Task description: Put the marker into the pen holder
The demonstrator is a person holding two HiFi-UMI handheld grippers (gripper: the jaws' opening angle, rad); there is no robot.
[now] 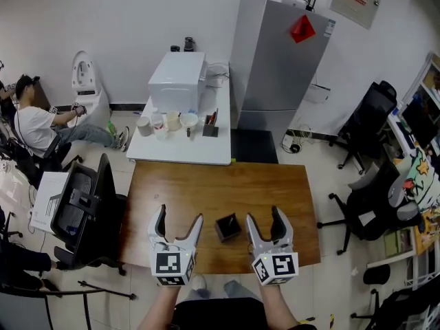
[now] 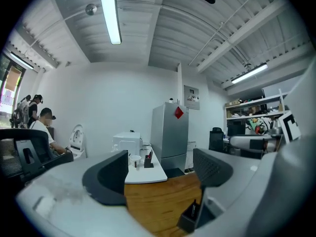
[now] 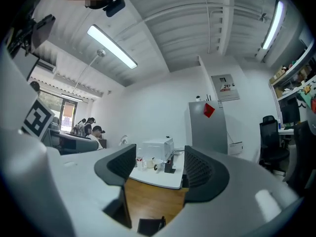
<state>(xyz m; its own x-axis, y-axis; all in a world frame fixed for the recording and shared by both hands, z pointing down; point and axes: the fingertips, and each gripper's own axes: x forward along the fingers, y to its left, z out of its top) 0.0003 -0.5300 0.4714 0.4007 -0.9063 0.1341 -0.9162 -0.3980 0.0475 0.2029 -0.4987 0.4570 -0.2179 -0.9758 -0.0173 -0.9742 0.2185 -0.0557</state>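
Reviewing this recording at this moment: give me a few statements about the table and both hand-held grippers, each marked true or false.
1. The pen holder stands on the wooden table, between the two hand-held grippers. True.
2. The right hand-held gripper is clamped on the marker. False: its jaws stand apart with nothing between them.
3. The left hand-held gripper is open and empty. True.
4. The marker lies flat on the white table. False: it sticks up from the pen holder.
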